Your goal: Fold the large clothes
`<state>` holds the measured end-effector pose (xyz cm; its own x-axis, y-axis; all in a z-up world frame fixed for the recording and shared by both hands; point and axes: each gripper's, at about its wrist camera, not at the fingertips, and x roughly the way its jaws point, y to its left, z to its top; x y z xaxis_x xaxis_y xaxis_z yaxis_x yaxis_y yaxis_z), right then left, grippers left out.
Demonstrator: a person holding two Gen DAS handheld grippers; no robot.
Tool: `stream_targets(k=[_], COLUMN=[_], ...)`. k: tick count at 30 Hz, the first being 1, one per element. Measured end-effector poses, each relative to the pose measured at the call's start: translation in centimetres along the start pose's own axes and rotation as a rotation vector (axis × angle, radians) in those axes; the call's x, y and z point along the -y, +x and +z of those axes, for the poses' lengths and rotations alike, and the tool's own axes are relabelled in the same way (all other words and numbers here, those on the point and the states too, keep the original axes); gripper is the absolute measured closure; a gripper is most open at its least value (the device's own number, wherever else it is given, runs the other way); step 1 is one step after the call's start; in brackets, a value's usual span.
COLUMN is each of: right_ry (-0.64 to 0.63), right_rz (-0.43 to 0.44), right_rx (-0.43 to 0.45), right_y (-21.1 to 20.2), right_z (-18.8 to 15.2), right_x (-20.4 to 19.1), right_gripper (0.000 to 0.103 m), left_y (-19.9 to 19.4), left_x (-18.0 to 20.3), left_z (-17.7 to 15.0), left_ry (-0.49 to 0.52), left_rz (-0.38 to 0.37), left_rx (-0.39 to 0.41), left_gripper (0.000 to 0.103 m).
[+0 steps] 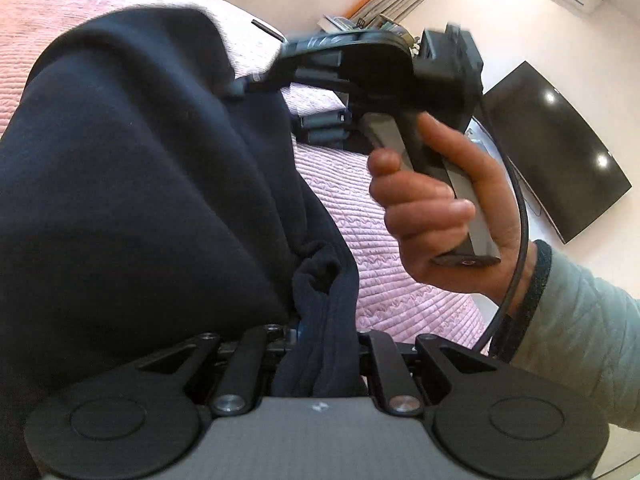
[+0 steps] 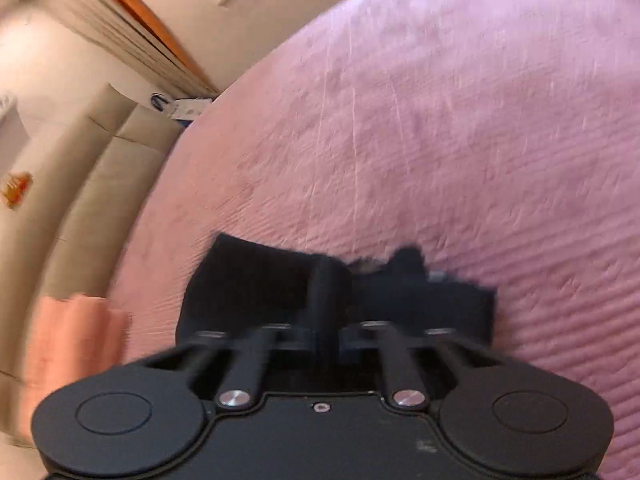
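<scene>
Navy garment (image 1: 132,168) hangs bunched above the pink bedspread (image 1: 360,216), left of it in the left wrist view. Left gripper (image 1: 316,344) nearly closed, pinching a gathered fold; further right, right gripper (image 2: 326,300), held by a hand (image 1: 436,216), likewise nearly closed on dark cloth.

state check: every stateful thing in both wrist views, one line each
left gripper: shut on the dark garment's bunched edge
right gripper: shut on dark cloth, held in a hand
dark garment: lifted, draped in folds, not flat
pink bedspread: spread over the bed
TV: off, screen dark
</scene>
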<state>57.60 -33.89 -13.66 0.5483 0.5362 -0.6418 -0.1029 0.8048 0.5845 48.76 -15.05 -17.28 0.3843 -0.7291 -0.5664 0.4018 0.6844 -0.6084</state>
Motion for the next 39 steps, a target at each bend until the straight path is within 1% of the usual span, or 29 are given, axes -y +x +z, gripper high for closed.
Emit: stream_targets(k=[1,2,3,4,6,7,8,9,10,12,14,17,20,21,22,23,24,27,28,29,30,31,32,33,35,37,38,39], right_ry=[-0.049,-0.104,-0.151,-0.184,-0.191,-0.185,-0.191,-0.217,-0.228,-0.212,-0.23,-0.231,-0.238,-0.233,-0.219,-0.215,-0.233,-0.376,-0.396,-0.414,-0.416,-0.4,-0.386,-0.39,-0.39,-0.372,-0.372,-0.382], right_rz=[-0.05,-0.107,-0.16,-0.218,-0.31,-0.339,-0.343,-0.343,-0.336,-0.335,-0.363,-0.385,-0.357,-0.345,-0.321,-0.291,-0.284,-0.337,-0.35,-0.387,-0.445,-0.471,-0.466,-0.482,-0.521,-0.55,-0.543,-0.513], right_rx=[0.041,0.085,0.114,0.129,0.061,0.023,0.005,0.016,0.017,0.055,0.086,0.09,0.075,0.062,0.044,0.014,-0.013,-0.057,-0.087,-0.132,-0.184,-0.206,-0.19,-0.191,-0.203,-0.201,-0.18,-0.139], right_y=[-0.7,-1.5,-2.5,-2.3,0.5,1.9,2.8,2.0,1.1,-1.9,-4.2,-7.8,-10.9,-11.0,-11.4,-11.0,-10.1,-7.6,-6.5,-5.4,-4.5,-4.3,-4.9,-5.6,-6.6,-7.8,-8.2,-8.8], right_z=[0.1,0.0,-0.7,-1.0,-1.8,-2.4,-3.0,-3.1,-2.7,-2.2,-2.4,-4.5,-8.3,-9.4,-10.9,-12.2,-13.3,-16.4,-17.0,-18.0,-19.0,-19.9,-20.5,-20.8,-20.4,-19.4,-18.4,-17.1], right_x=[-0.9,-1.7,-2.3,-2.3,-0.5,0.5,1.0,0.8,0.3,-0.2,-0.6,-1.3,-2.7,-3.1,-3.7,-4.3,-4.9,-6.7,-6.7,-6.2,-5.4,-4.4,-3.8,-3.8,-4.3,-4.4,-4.7,-5.4], right_gripper=[0.093,0.093,0.094,0.094,0.092,0.088,0.088,0.083,0.067,0.047,0.048,0.048,0.048,0.051,0.066,0.075,0.093,0.094,0.097,0.099,0.103,0.103,0.103,0.103,0.103,0.101,0.1,0.1], left_y=[0.0,0.0,-0.1,0.1,1.6,2.4,2.6,2.4,1.9,0.6,-0.4,-2.4,-4.9,-5.9,-6.6,-7.6,-7.9,-9.8,-10.1,-10.0,-9.3,-8.2,-7.7,-7.2,-7.1,-7.2,-7.7,-7.9], left_x=[0.2,0.4,0.9,1.3,1.0,0.8,0.7,0.7,0.9,1.0,0.9,0.9,0.9,0.7,0.2,-0.5,-0.8,-2.7,-3.2,-3.8,-3.7,-4.1,-4.7,-5.0,-4.8,-5.3,-5.5,-4.9], left_z=[0.1,0.3,0.3,0.4,0.0,-0.6,-1.2,-1.9,-2.5,-3.5,-4.5,-5.1,-4.3,-3.8,-3.4,-2.9,-2.6,-1.4,-1.1,-0.8,-0.6,-0.8,-1.4,-2.3,-4.4,-5.0,-5.2,-5.2], left_ry=[0.009,0.023,0.037,0.05,0.053,0.053,0.059,0.071,0.085,0.083,0.067,0.049,0.054,0.051,0.046,0.038,0.033,0.032,0.032,0.028,0.019,-0.004,-0.028,-0.018,0.056,0.022,0.0,0.001], left_rz=[0.003,0.001,-0.005,-0.011,0.005,0.018,0.021,0.021,0.014,-0.025,-0.064,-0.105,-0.119,-0.114,-0.093,-0.061,-0.028,0.104,0.146,0.173,0.171,0.16,0.149,0.166,0.226,0.214,0.2,0.193], left_rx=[0.002,0.006,0.008,0.007,-0.028,-0.067,-0.089,-0.108,-0.126,-0.16,-0.2,-0.198,-0.136,-0.107,-0.079,-0.043,-0.013,0.087,0.12,0.129,0.103,0.057,0.005,-0.035,-0.086,-0.104,-0.107,-0.104], left_gripper=[0.089,0.085,0.08,0.079,0.078,0.078,0.078,0.076,0.075,0.068,0.067,0.067,0.067,0.066,0.066,0.066,0.066,0.066,0.066,0.067,0.071,0.075,0.086,0.092,0.096,0.096,0.096,0.096])
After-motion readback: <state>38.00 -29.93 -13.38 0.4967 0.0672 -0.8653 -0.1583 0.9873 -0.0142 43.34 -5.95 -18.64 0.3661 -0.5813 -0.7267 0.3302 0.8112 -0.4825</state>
